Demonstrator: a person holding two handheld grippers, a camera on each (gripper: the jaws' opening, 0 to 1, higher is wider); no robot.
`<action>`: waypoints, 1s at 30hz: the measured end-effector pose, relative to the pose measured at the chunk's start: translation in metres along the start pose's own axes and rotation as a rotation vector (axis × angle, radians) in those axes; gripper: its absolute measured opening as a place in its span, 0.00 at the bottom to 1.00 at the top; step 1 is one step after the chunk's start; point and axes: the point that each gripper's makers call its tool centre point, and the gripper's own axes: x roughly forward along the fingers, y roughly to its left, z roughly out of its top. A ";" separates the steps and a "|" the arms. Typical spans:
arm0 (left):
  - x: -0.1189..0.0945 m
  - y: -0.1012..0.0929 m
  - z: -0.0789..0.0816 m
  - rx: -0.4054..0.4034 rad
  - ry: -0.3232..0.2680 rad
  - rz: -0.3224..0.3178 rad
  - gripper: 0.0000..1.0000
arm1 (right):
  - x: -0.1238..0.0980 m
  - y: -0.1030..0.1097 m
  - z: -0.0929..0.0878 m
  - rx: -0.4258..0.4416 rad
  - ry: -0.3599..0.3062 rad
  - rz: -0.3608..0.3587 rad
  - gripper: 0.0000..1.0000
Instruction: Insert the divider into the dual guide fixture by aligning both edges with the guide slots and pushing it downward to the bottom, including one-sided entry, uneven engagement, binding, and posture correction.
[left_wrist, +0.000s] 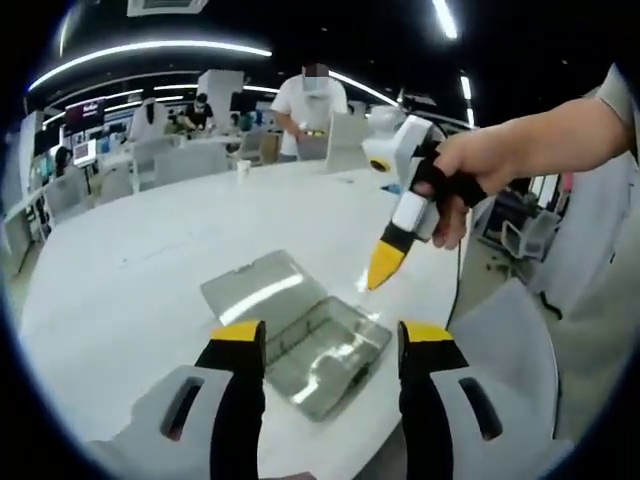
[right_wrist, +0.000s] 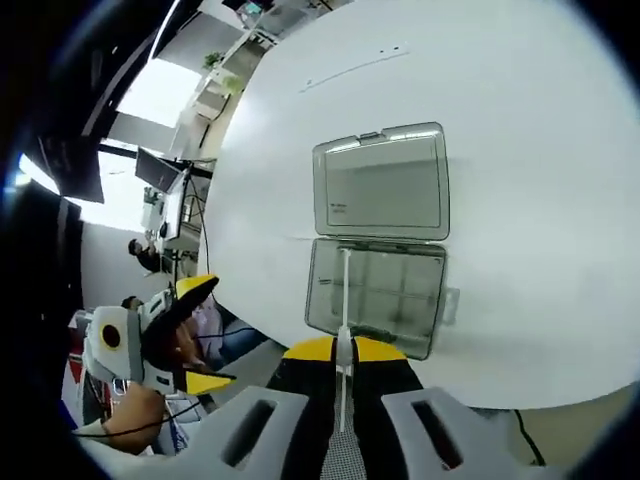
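Right gripper (right_wrist: 343, 352), low centre of the right gripper view, closed on the thin white divider (right_wrist: 345, 300); left gripper (left_wrist: 331, 333) wide open, empty. Clear box (right_wrist: 377, 292) lying open at centre frame on the white table (right_wrist: 520, 120). Best to lower the divider level, both edges meeting the slots together, then push straight down.

On the table (right_wrist: 520, 120) lies an open box (right_wrist: 378, 296), its lid (right_wrist: 382, 185) flat beyond the tray, with the right gripper (right_wrist: 342, 352) holding a divider (right_wrist: 344, 300) over the tray's near edge and the left gripper (right_wrist: 190, 335) off the table's edge.
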 end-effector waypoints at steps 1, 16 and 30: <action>0.000 0.001 -0.001 0.003 0.001 0.004 0.52 | 0.003 0.001 0.001 0.019 -0.003 0.003 0.00; -0.003 0.009 -0.007 -0.056 -0.022 0.035 0.68 | 0.022 -0.017 -0.003 0.134 -0.004 -0.018 0.00; 0.000 0.010 -0.007 -0.072 -0.015 0.039 0.79 | 0.032 -0.024 -0.005 0.139 -0.008 0.061 0.00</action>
